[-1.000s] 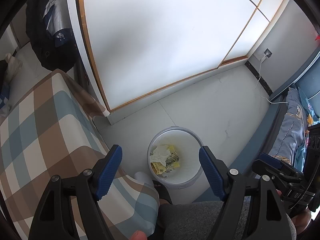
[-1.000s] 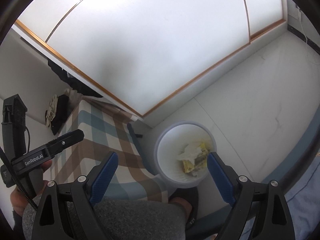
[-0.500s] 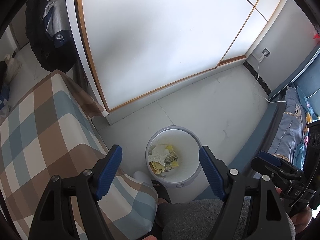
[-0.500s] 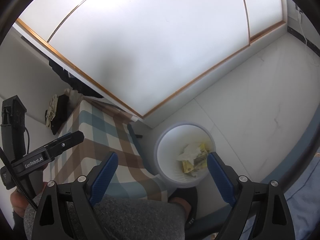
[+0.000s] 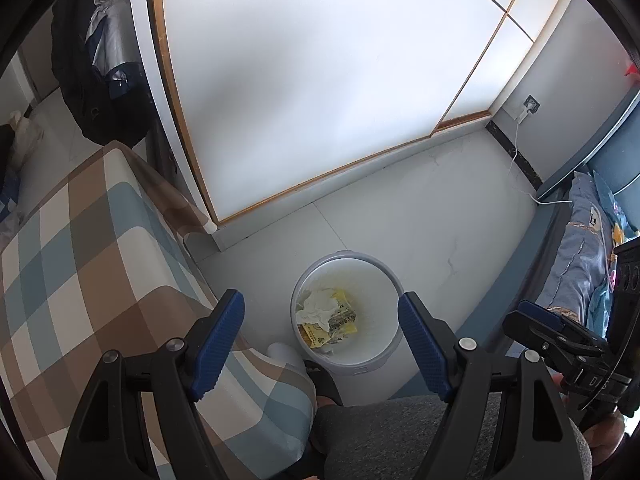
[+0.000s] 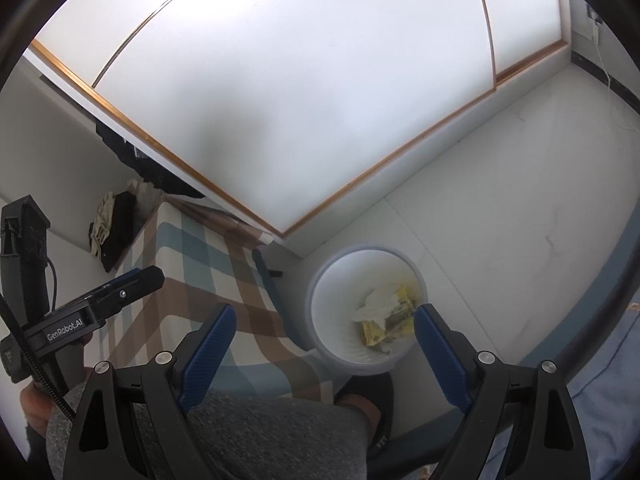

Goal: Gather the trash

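Both grippers empty, jaws spread wide: left gripper (image 5: 320, 338), right gripper (image 6: 322, 346). White bin (image 5: 347, 360) on floor (image 5: 420, 208) by plaid bed (image 5: 80, 240) already holds tissue (image 5: 318, 307) and yellow wrappers (image 5: 340, 318). No loose trash visible; collecting looks mostly done.

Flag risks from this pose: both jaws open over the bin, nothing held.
1. The bin stands tight against a foot and the checked cover; a reach down could bump and tip it.
2. The tissue and yellow wrappers lie loose and low in the bin, so a grab may take only part.
3. The left gripper and right gripper hover close; they may collide.
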Demonstrator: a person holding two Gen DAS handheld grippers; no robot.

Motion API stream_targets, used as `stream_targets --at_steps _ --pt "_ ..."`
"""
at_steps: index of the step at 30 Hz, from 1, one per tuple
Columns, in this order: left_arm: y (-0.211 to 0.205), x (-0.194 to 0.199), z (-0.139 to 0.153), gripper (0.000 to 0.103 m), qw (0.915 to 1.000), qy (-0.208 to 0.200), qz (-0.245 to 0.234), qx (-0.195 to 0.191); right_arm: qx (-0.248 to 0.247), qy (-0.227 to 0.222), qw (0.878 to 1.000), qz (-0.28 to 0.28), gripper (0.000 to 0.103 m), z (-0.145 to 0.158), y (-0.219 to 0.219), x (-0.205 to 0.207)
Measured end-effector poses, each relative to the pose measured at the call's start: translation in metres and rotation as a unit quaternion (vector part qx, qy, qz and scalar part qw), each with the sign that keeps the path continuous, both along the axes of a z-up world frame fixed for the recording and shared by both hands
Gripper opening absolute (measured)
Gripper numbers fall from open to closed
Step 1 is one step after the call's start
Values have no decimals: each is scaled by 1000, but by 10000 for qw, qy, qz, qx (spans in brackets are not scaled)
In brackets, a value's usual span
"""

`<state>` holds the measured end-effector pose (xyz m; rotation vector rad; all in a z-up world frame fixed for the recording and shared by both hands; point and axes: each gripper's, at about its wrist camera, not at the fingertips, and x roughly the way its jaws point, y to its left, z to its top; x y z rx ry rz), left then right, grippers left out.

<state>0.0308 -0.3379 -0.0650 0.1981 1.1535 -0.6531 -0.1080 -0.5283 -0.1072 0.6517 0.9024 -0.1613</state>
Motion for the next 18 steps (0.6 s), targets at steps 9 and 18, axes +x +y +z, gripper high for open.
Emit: stream_targets --at_steps 9,18 --pt "2 -1 0 76 10000 -16 52 -7 17 3 10000 -43 91 -1 -3 -2" --pt "1 -2 0 76 10000 -8 69 -12 29 -2 10000 -56 91 -1 -3 -5"
